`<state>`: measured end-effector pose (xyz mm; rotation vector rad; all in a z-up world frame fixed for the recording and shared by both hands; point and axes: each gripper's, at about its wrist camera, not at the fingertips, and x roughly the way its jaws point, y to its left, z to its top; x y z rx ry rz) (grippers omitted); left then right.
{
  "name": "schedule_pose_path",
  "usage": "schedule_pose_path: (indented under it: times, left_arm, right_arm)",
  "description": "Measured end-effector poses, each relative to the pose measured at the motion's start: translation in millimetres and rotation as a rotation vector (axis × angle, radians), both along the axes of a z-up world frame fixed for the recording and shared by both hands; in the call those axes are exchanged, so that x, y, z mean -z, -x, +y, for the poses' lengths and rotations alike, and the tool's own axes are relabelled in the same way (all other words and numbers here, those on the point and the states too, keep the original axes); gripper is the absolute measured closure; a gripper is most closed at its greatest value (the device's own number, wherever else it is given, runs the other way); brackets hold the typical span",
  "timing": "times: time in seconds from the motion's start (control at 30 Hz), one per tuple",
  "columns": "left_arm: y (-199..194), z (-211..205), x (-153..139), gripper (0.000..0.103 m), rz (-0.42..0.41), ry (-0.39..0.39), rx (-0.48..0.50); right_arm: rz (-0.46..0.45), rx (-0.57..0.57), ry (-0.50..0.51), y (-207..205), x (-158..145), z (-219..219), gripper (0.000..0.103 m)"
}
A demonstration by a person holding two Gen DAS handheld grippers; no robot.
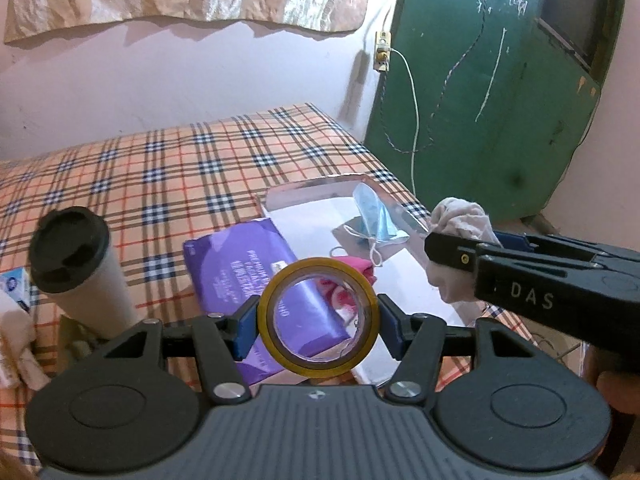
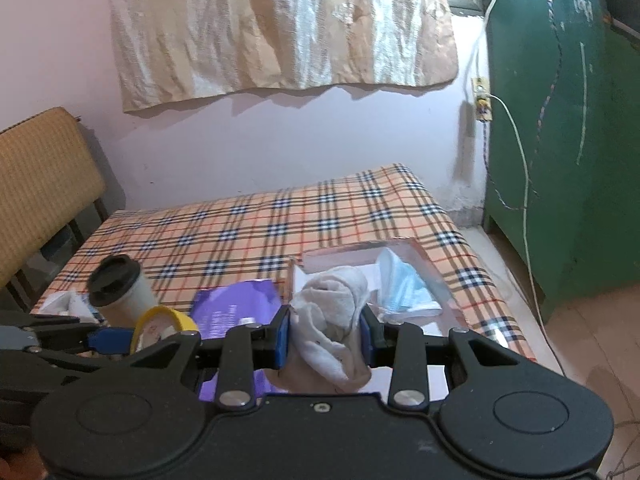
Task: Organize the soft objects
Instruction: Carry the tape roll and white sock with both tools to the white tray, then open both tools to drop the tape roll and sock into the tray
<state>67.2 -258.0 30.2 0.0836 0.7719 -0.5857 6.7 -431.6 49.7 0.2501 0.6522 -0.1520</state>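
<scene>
Pink wall [image 2: 280,136], hung crinkled cloth [image 2: 280,24], green door [image 2: 568,140], wicker chair [image 2: 44,184].

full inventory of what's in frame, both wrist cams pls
tape roll: 1, yellow rim, clear core, clamped in the left gripper
sock: 1, off-white, bunched, clamped in the right gripper
face mask: 1, light blue, lying in the tray
tray: 1, clear with white base, right side of the bed
pink item: 1, on the tray's near-left part, kind unclear
purple pack: 1, flat on the bed, left of the tray
cup: 1, white with black lid, left of the pack
bedcover: 1, orange plaid
chair: 1, tan woven back, far left
door: 1, green, right wall
wall cloth: 1, beige, hanging
left gripper: shut on tape
right gripper: shut on sock
</scene>
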Motion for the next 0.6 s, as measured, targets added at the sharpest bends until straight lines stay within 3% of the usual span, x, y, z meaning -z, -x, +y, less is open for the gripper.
schedule_pose_path:
  times: [0.6]
  left_arm:
    - [-12, -51, 24, 0.041, 0.046, -0.009, 0.089]
  right_arm:
    - [0.084, 0.082, -0.028, -16, 43, -54, 0.061]
